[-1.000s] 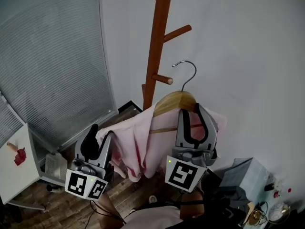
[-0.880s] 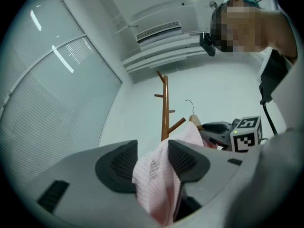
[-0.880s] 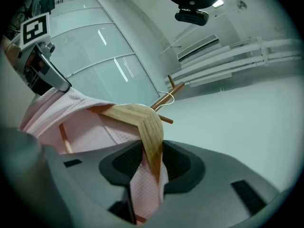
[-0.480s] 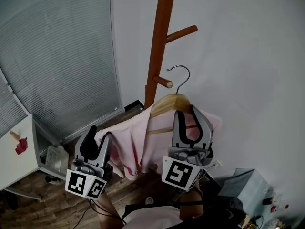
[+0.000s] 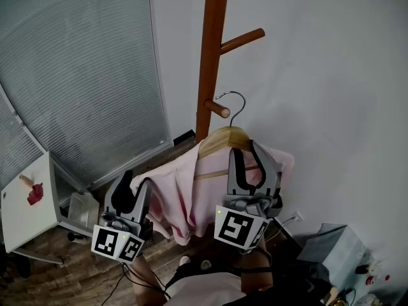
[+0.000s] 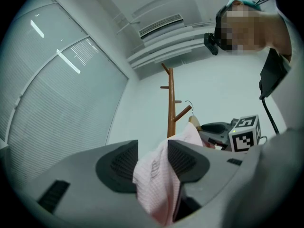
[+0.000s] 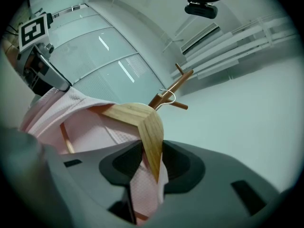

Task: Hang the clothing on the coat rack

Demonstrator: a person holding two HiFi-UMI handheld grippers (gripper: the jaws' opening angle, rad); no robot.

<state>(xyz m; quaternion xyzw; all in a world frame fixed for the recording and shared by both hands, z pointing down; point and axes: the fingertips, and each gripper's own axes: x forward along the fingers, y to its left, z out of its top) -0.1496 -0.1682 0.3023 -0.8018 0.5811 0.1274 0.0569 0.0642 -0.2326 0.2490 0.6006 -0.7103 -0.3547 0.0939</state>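
Right gripper [image 5: 252, 171] is clamped on the right arm of the wooden hanger [image 5: 223, 139], with pink cloth pinched in along with it. The right gripper view shows the wood wedged between both pads.

Left gripper [image 5: 132, 187] is at lower left of the head view. Its jaws are closing, set wide, with a bunched fold of the pink shirt [image 5: 185, 196] between the pads and touching both.

The shirt is draped over the hanger at frame centre. It hangs between the two grippers, with its left edge lifted by the left gripper.

The hanger's metal hook [image 5: 237, 104] is right at the tip of the lower peg [image 5: 218, 109] on the brown coat rack [image 5: 210, 56]. In the picture the hook curls around the peg end. Can't tell whether it's actually resting on the peg or just in front of it.

The upper peg [image 5: 242, 40] is bare. Blinds [image 5: 83, 75] fill the upper left, and a white table [image 5: 25, 203] sits at the left edge.
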